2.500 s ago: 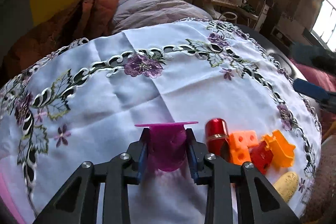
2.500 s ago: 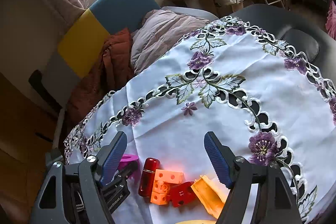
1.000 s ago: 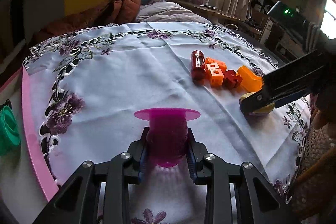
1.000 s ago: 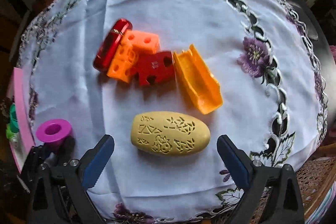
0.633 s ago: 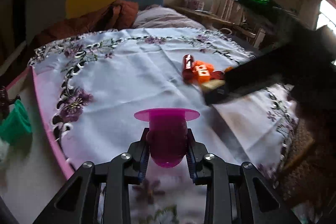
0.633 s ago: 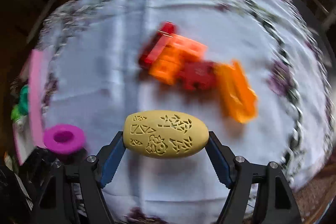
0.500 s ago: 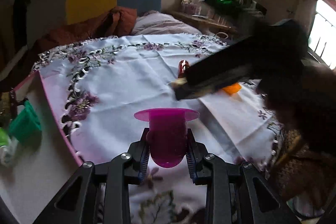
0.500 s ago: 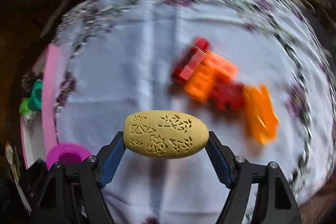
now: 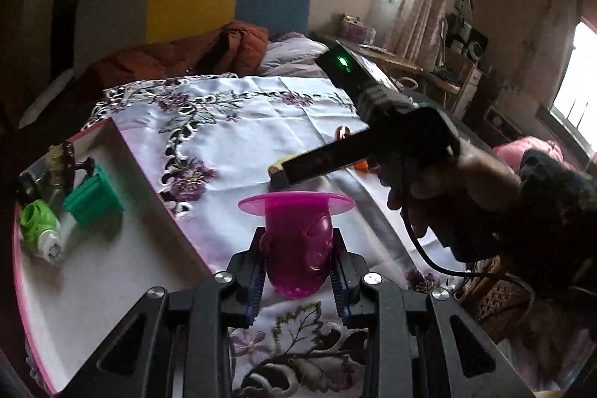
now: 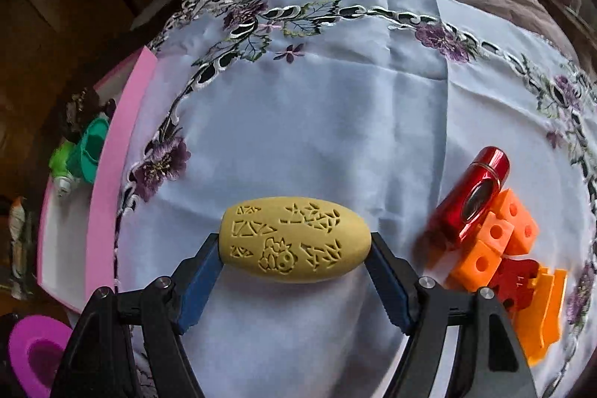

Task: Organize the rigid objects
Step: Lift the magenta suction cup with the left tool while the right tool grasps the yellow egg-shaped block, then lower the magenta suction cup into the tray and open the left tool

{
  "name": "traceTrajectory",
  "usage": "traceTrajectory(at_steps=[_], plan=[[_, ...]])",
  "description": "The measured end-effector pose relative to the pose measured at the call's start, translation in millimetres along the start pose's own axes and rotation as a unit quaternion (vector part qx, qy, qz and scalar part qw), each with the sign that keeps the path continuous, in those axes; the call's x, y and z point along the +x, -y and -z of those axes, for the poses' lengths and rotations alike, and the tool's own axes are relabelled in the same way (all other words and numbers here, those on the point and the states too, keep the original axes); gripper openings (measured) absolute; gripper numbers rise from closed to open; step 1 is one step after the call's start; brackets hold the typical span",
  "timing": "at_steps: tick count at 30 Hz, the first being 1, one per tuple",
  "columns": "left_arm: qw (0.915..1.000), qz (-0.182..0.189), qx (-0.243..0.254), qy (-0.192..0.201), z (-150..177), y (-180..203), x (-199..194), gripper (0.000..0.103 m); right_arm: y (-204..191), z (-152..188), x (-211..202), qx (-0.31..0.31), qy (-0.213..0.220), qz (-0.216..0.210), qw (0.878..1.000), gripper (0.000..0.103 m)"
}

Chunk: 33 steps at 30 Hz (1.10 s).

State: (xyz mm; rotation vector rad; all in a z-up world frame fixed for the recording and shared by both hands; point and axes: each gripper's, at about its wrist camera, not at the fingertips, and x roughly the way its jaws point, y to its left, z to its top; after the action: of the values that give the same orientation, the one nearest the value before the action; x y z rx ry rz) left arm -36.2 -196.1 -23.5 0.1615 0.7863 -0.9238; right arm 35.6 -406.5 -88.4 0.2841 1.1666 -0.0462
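The left gripper point(image 9: 296, 271) clamps a magenta flanged cup point(image 9: 296, 237) above the embroidered tablecloth point(image 9: 238, 137), beside the pink-rimmed tray point(image 9: 123, 248). The right gripper point(image 10: 294, 271) grips a yellow carved oval point(image 10: 294, 243) by its ends, with red and orange blocks point(image 10: 496, 248) nearby.
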Motion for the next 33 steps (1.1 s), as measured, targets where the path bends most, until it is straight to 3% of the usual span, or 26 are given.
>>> traceTrajectory(at_steps=[4, 10, 15, 21, 33], plan=[[0.9992, -0.011, -0.037, 0.013, -5, -19, -18, 0.031, -6, 3, 1, -0.018, 0.0, 0.019, 1.0, 0.078], [0.994, -0.064, -0.085, 0.025, -6, -62, -40, 0.031, -13, 2, 9, -0.031, -0.003, 0.038, 0.999, 0.078], [0.9831, -0.135, -0.123, 0.017, 7, -100, -50, 0.031, -11, 2, 6, -0.029, -0.002, 0.039, 0.999, 0.078], [0.9694, -0.193, -0.151, 0.005, 22, -132, -56, 0.031, -15, 0, 8, -0.037, 0.0, 0.047, 0.998, 0.078], [0.9643, -0.201, -0.172, -0.004, 32, -146, -57, 0.031, -16, 1, 7, -0.044, 0.005, 0.053, 0.998, 0.078]])
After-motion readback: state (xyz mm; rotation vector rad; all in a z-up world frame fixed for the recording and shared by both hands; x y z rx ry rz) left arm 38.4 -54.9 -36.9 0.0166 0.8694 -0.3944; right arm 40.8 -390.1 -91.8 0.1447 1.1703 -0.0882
